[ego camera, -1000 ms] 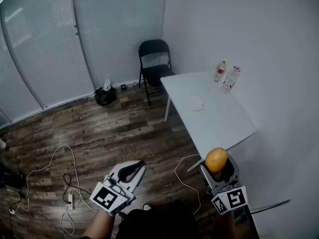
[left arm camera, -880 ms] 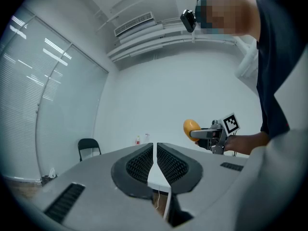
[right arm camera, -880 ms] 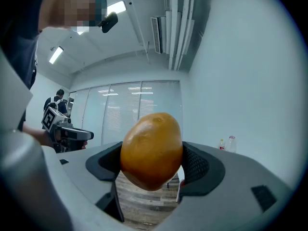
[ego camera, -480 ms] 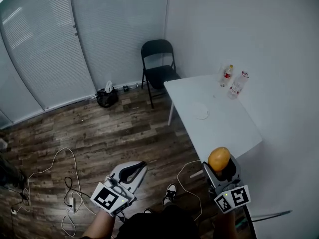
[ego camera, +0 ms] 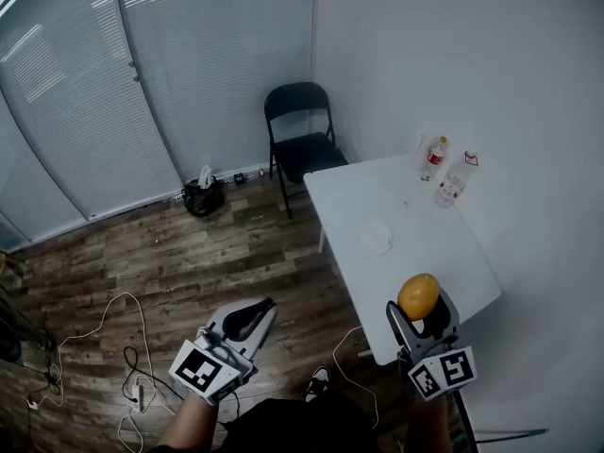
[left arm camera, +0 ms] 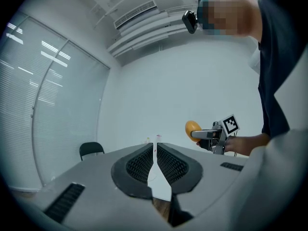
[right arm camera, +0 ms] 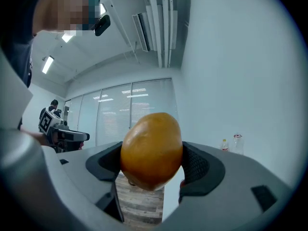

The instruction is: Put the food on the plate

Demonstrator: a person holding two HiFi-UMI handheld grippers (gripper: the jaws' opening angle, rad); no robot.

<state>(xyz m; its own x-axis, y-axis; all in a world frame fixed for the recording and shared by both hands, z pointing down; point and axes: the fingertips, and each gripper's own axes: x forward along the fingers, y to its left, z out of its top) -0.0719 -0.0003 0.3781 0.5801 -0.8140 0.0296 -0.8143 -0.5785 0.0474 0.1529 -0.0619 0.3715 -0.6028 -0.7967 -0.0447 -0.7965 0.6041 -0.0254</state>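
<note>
My right gripper [ego camera: 421,308] is shut on an orange-yellow mango [ego camera: 418,295], held in the air over the near end of the white table [ego camera: 444,243]. In the right gripper view the mango [right arm camera: 151,149] fills the space between the jaws. A small white plate [ego camera: 375,237] lies in the middle of the table, well ahead of the fruit. My left gripper [ego camera: 247,321] hangs over the wooden floor to the left, shut and empty, its pads [left arm camera: 144,164] nearly touching. From the left gripper view the mango [left arm camera: 193,127] shows at the right.
Two plastic bottles [ego camera: 453,179] stand at the table's far right by the white wall. A black folding chair [ego camera: 299,138] stands beyond the table's far end. Cables and a power strip [ego camera: 140,396] lie on the wooden floor at the left, and a dark bag [ego camera: 205,196] rests by the blinds.
The view has moved forward toward the table. The mango in my right gripper, earlier short of the table's near corner, is now over its near end. The left gripper kept its pose.
</note>
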